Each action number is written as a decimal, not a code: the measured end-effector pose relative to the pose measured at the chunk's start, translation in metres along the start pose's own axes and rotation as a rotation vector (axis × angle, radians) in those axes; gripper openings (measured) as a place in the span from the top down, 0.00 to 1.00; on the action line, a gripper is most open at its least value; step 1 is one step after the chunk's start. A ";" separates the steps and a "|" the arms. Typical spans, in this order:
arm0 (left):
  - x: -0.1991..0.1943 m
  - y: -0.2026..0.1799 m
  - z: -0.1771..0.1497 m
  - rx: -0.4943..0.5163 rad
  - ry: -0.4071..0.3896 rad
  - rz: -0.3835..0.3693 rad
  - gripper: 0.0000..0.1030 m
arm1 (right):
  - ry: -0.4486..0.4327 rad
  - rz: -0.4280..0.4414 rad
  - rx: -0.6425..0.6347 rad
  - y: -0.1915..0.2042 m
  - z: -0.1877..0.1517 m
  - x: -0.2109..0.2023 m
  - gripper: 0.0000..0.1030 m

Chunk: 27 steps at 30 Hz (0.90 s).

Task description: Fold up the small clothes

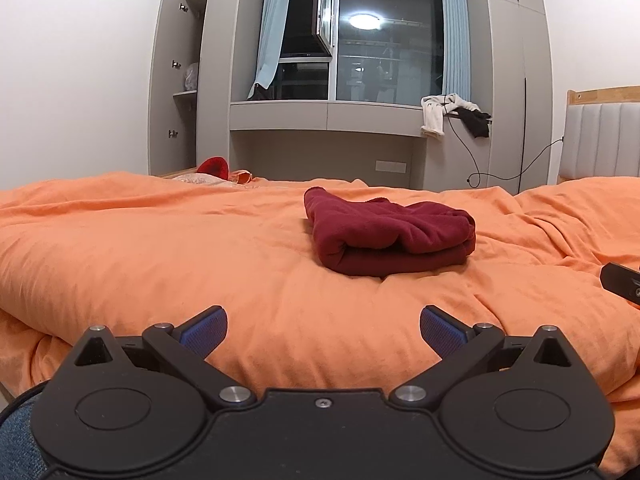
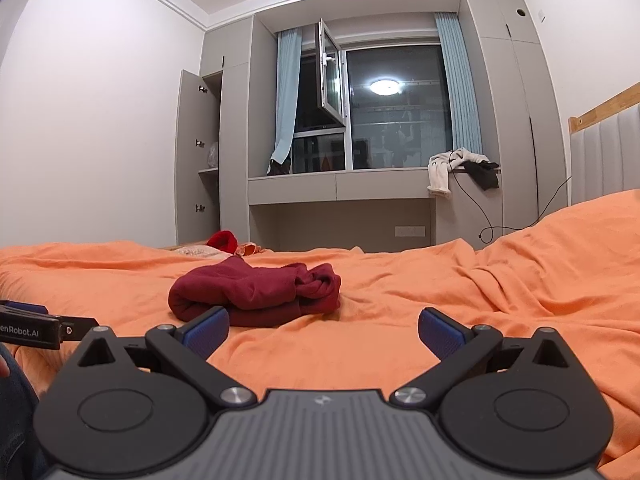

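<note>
Fingers point(image 1: 204, 330) of both grippers spread, empty | maroon garment point(image 1: 386, 236) folded on orange duvet point(image 1: 160, 248) | underside hidden

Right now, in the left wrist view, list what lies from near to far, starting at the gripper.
left gripper → orange duvet → folded maroon garment → window ledge → window
</note>
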<state>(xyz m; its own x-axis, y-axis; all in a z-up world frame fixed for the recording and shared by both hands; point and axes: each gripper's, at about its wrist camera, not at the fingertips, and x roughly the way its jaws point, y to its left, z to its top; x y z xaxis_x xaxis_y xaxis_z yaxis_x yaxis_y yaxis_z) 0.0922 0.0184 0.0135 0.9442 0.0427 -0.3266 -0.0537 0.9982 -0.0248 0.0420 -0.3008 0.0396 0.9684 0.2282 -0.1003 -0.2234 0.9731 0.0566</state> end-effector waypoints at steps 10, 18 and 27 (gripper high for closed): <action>0.002 -0.004 -0.001 0.014 0.001 0.003 0.01 | 0.008 0.002 0.001 -0.003 -0.002 0.001 0.00; 0.002 -0.004 -0.001 0.014 0.002 0.003 0.01 | 0.008 0.001 -0.001 -0.003 -0.002 0.001 0.00; 0.002 -0.003 -0.001 0.014 0.002 0.003 0.01 | 0.008 0.001 -0.002 -0.002 -0.002 0.000 0.00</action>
<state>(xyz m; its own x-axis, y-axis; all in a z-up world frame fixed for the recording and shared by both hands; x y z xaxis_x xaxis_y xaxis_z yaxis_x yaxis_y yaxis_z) 0.0940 0.0152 0.0123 0.9436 0.0454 -0.3281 -0.0516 0.9986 -0.0103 0.0426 -0.3031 0.0375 0.9672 0.2298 -0.1079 -0.2250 0.9728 0.0547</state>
